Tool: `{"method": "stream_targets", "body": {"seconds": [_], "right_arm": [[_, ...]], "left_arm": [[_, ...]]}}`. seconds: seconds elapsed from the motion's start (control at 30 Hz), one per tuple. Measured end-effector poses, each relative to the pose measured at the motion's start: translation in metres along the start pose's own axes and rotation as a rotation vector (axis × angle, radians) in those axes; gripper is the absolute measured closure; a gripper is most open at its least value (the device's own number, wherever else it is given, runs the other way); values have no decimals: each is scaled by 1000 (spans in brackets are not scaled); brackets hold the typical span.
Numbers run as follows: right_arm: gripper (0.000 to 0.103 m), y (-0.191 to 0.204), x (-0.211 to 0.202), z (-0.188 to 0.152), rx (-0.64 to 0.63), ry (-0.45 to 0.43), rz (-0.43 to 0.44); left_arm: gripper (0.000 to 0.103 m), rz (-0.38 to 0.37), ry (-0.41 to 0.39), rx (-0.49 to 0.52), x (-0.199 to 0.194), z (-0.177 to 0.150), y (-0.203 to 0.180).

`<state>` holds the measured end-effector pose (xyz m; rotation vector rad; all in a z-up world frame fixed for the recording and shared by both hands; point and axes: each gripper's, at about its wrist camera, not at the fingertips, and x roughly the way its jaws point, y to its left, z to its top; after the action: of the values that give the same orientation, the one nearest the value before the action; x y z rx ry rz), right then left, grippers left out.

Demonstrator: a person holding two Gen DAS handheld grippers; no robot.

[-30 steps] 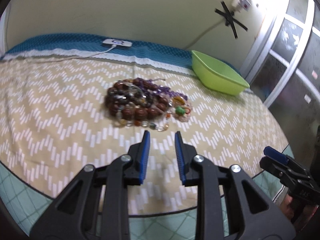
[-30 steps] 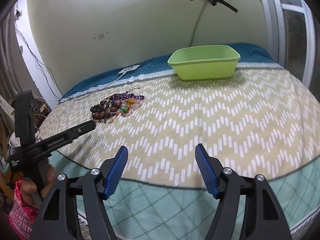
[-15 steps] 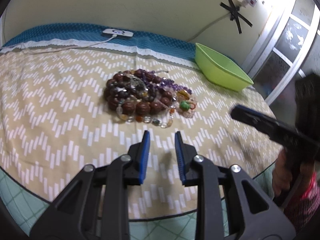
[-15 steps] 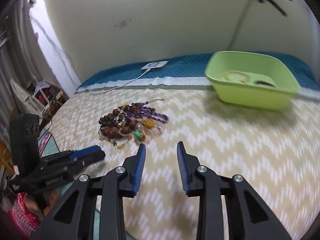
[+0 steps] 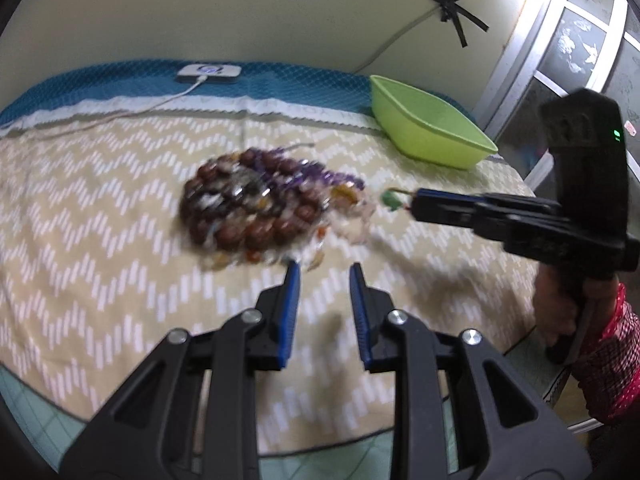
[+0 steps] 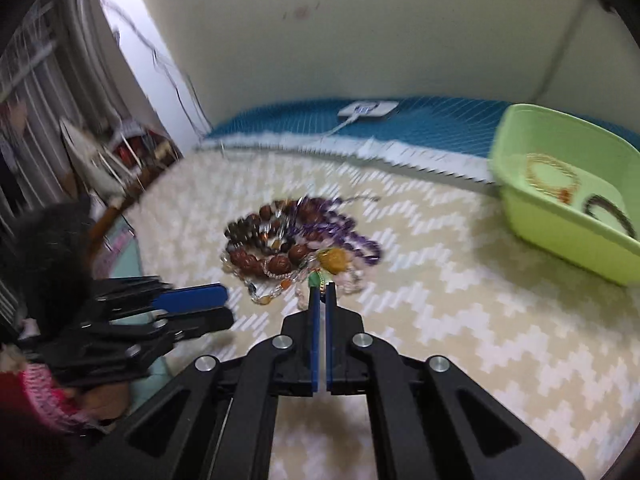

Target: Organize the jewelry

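The right gripper (image 6: 320,292) pinches a green bead (image 6: 317,279) at the bead pile (image 6: 296,240) mid-bed. The left gripper (image 5: 322,276) is open a little.

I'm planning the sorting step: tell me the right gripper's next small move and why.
Probably lift gently toward the green tub. The right gripper looks closed on the green pendant at the edge of the bead pile, and two bracelets already lie in the tub.
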<state>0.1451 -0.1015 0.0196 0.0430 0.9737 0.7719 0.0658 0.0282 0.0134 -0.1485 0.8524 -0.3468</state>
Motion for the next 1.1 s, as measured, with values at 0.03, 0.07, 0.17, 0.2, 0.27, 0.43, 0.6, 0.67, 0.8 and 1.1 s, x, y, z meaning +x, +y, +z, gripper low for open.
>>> {"method": "stream_targets", "body": {"seconds": [0.03, 0.07, 0.17, 0.2, 0.27, 0.43, 0.6, 0.67, 0.8, 1.1], "right_arm": [[103, -6, -10, -3, 6, -8, -7], [103, -9, -14, -7, 7, -10, -18], [103, -24, -19, -16, 30, -12, -50], [103, -28, -19, -18, 42, -12, -51], [103, -39, -18, -23, 84, -17, -36], [103, -50, -15, -28, 138, -33, 22], [103, -53, -21, -29, 158, -58, 50], [103, -53, -23, -30, 157, -65, 53], [103, -51, -24, -30, 151, -71, 56], [103, -62, -47, -27, 205, -157, 60]], "left_arm": [[80, 6, 1, 26, 4, 7, -5], [80, 14, 2, 48, 8, 13, -10], [80, 25, -8, 99, 21, 35, -23], [80, 36, -11, 110, 24, 39, -24], [80, 76, -7, 133, 37, 47, -28], [90, 100, 31, 138, 61, 48, -27], [101, 44, -4, 155, 42, 42, -34], [101, 22, -29, 165, 27, 38, -35], [101, -38, -40, 114, 8, 36, -26], [101, -160, -52, 64, 5, 71, -30]]}}
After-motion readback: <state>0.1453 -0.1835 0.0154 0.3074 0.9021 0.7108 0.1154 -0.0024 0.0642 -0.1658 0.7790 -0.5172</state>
